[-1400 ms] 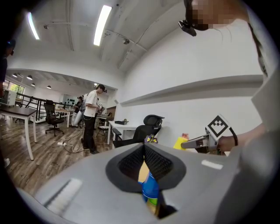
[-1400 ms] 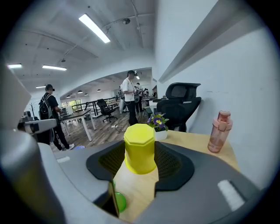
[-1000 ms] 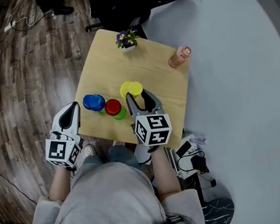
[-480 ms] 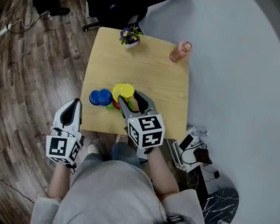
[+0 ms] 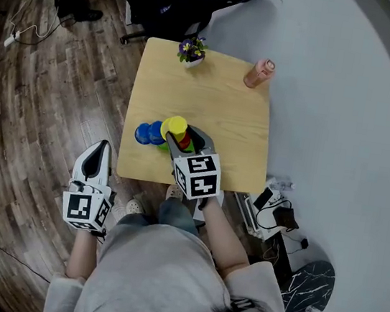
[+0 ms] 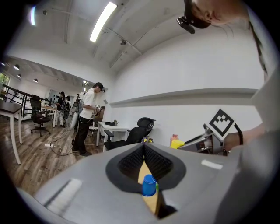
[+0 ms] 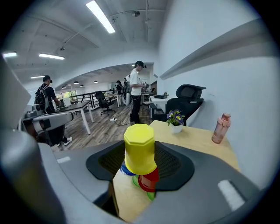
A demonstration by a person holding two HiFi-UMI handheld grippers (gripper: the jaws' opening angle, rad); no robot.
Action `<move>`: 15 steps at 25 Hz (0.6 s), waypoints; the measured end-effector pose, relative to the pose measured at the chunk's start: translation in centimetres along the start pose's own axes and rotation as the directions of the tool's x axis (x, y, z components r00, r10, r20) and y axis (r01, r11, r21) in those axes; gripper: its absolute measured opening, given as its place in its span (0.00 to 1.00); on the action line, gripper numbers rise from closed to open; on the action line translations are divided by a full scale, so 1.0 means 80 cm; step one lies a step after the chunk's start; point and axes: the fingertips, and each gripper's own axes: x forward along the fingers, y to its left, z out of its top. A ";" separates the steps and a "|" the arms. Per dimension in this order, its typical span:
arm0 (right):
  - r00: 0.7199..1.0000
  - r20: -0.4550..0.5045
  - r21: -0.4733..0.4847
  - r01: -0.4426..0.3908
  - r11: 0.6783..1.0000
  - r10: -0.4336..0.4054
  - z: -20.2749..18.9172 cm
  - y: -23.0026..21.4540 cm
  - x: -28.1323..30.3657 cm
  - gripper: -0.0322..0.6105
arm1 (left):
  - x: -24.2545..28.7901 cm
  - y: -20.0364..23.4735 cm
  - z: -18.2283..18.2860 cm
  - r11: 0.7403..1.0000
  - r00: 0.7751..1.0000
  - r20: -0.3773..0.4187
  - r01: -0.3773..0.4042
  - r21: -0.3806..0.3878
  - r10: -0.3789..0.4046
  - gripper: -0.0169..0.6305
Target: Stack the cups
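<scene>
The right gripper [image 7: 140, 159] was clenched on the yellow cup [image 7: 140, 148]. The cup stood upside down between the fingers [image 7: 173, 164], with the ribbed pads pressed to its two sides. Just below the fingers and the yellow cup sat the red cup [image 7: 149, 180], also upside down on the worktop [image 7: 192, 138]. The green cup [image 7: 151, 195] showed only as a rim at the red cup's base. The blue cups [image 7: 124, 169] lay just beyond the left finger's tip, mostly hidden by the yellow cup.

In the head view the right gripper [image 5: 185, 137] reached over the near half of the worktop [image 5: 217, 104]. The yellow cup [image 5: 176, 125] sat at its fingertips, and the red cup [image 5: 185, 141] and green cup [image 5: 191, 147] lay between the fingers. The blue cups [image 5: 148, 133] rested just outside the left finger. Far ahead of the fingers, at the worktop's far edge, stood a potted plant [image 5: 192, 49] and a pink bottle [image 5: 259, 72].

The left gripper [image 5: 96, 151] hung off the worktop's near-left corner, well apart from the cups. Its fingers [image 6: 129, 162] were pressed together on nothing. Through the slit below their tips one of the blue cups [image 6: 149, 185] showed on the worktop further ahead.
</scene>
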 end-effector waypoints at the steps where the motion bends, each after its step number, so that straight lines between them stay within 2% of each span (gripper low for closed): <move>1: 1.000 0.000 -0.007 0.007 1.000 -0.007 0.000 0.001 0.002 0.38 | -0.003 0.004 -0.001 1.000 1.000 -0.001 -0.006 -0.001 0.006 0.12; 15: 0.998 -0.004 -0.044 0.056 0.997 -0.056 0.002 0.006 0.006 0.38 | -0.030 0.030 -0.007 0.999 0.999 -0.002 -0.042 -0.013 0.042 0.12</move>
